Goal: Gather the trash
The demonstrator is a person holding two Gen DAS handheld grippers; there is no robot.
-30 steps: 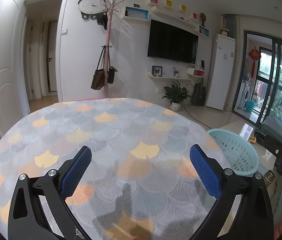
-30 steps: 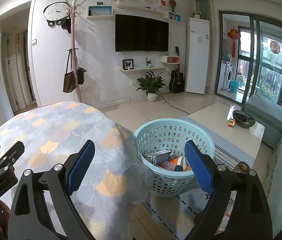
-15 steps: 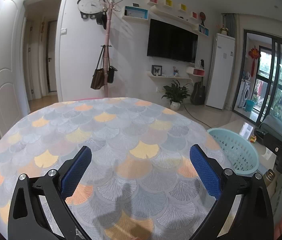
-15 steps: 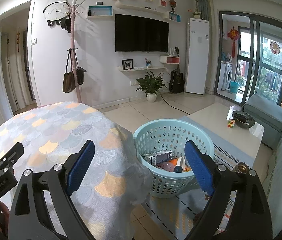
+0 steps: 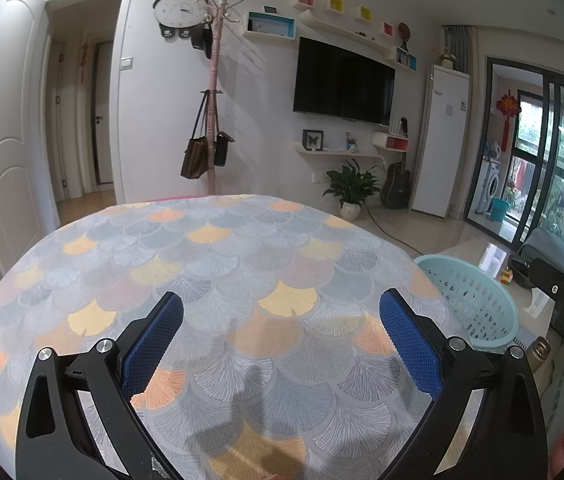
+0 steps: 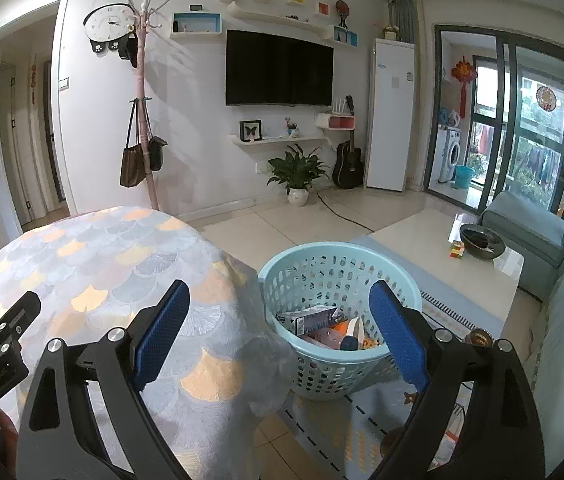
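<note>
A light blue perforated basket (image 6: 338, 264) stands on the floor to the right of the round table (image 6: 102, 264); it also shows in the left wrist view (image 5: 470, 292). Inside it lie several pieces of trash (image 6: 322, 326), among them a carton and wrappers. My right gripper (image 6: 280, 320) is open and empty, above the table's right edge and the basket. My left gripper (image 5: 282, 332) is open and empty above the table (image 5: 222, 264), whose fan-patterned cloth shows no trash. The right gripper's body shows at the right edge of the left wrist view (image 5: 562, 300).
A low coffee table (image 6: 482, 264) with a dark bowl (image 6: 482, 238) stands right of the basket, a grey sofa (image 6: 530, 232) behind it. A coat stand (image 6: 144, 120), a potted plant (image 6: 298, 176) and a guitar (image 6: 348, 164) line the far wall.
</note>
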